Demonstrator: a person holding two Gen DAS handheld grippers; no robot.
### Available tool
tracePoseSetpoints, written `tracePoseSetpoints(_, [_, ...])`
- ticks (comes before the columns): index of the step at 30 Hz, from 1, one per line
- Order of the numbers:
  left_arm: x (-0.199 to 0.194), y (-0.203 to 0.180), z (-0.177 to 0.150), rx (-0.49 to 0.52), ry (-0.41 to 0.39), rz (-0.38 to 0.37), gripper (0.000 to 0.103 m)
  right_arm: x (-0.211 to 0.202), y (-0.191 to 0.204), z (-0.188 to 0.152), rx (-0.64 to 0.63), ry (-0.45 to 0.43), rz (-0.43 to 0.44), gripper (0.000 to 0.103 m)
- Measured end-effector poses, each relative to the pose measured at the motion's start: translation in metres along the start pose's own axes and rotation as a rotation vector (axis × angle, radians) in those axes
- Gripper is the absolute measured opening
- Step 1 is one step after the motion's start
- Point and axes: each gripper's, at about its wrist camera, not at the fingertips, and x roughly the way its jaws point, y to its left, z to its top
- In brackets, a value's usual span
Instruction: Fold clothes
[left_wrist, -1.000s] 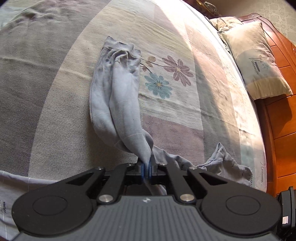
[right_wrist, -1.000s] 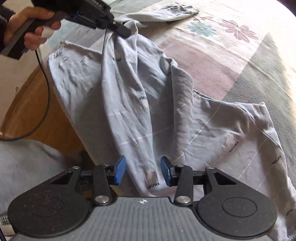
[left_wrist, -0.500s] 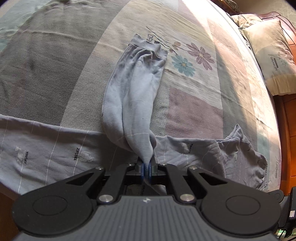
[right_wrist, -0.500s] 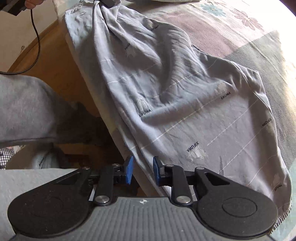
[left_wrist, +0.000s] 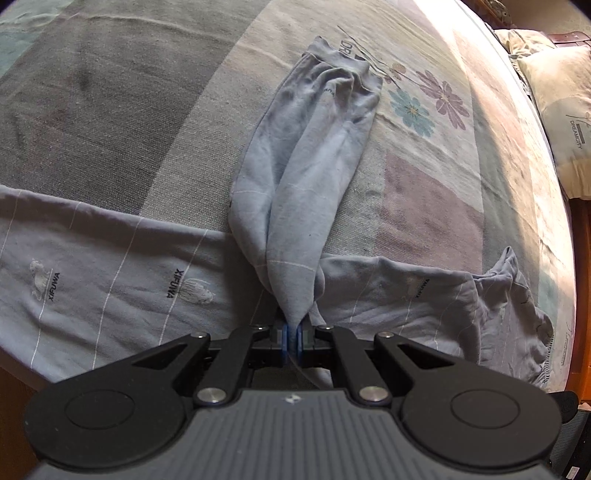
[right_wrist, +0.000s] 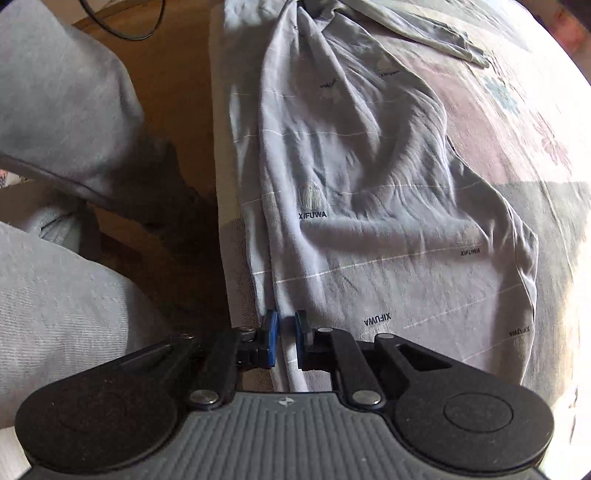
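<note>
A pale blue-grey long-sleeved shirt (left_wrist: 110, 266) printed with XIFUWA lies across the near edge of the bed. One sleeve (left_wrist: 306, 166) stretches away over the bedspread, cuff at the far end. My left gripper (left_wrist: 291, 334) is shut on the bunched cloth where that sleeve meets the body. In the right wrist view the shirt body (right_wrist: 369, 184) spreads out wrinkled, and the sleeve (right_wrist: 424, 29) shows at the top. My right gripper (right_wrist: 286, 332) is at the shirt's side edge, its blue pads (right_wrist: 271, 334) a narrow gap apart with the cloth edge between them.
The bedspread (left_wrist: 110, 110) has grey, beige and mauve blocks with printed flowers (left_wrist: 428, 99). A pillow (left_wrist: 561, 110) lies at the far right by the wooden headboard. The wooden bed frame (right_wrist: 177, 92), a person's grey clothing (right_wrist: 55, 92) and a black cable (right_wrist: 122, 33) are left of the shirt.
My left gripper pulled the sleeve back towards the bed edge, bringing more of the shirt body into view. My right gripper slid down to the shirt's side edge and its jaws narrowed.
</note>
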Motion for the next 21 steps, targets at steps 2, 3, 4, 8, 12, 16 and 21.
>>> tracePoseSetpoints(2, [0.001,0.0,0.0,-0.002,0.002,-0.002,0.003,0.001,0.001,-0.001,-0.032,-0.009,-0.011,0.013])
tracePoseSetpoints(3, [0.001,0.0,0.0,-0.003,0.002,-0.002,0.003,0.0,0.003,-0.002,-0.05,-0.009,-0.019,0.013])
tracePoseSetpoints(4, [-0.001,0.0,0.0,-0.003,-0.002,-0.003,0.003,0.0,0.005,-0.002,-0.073,-0.007,-0.028,0.013])
tracePoseSetpoints(8, [-0.006,0.001,-0.003,-0.002,-0.004,-0.004,0.003,-0.004,0.005,0.005,-0.091,0.001,-0.037,0.002])
tracePoseSetpoints(12, [-0.008,0.006,-0.007,-0.003,0.007,-0.001,0.003,-0.015,-0.002,0.006,-0.031,-0.003,0.013,0.002])
tracePoseSetpoints(16, [-0.01,0.011,-0.012,-0.005,0.018,0.001,0.003,-0.016,-0.007,0.005,-0.02,0.007,0.04,0.002])
tracePoseSetpoints(21, [0.007,0.017,-0.021,0.0,0.03,0.02,0.003,-0.003,-0.015,0.008,0.011,0.03,0.071,0.002])
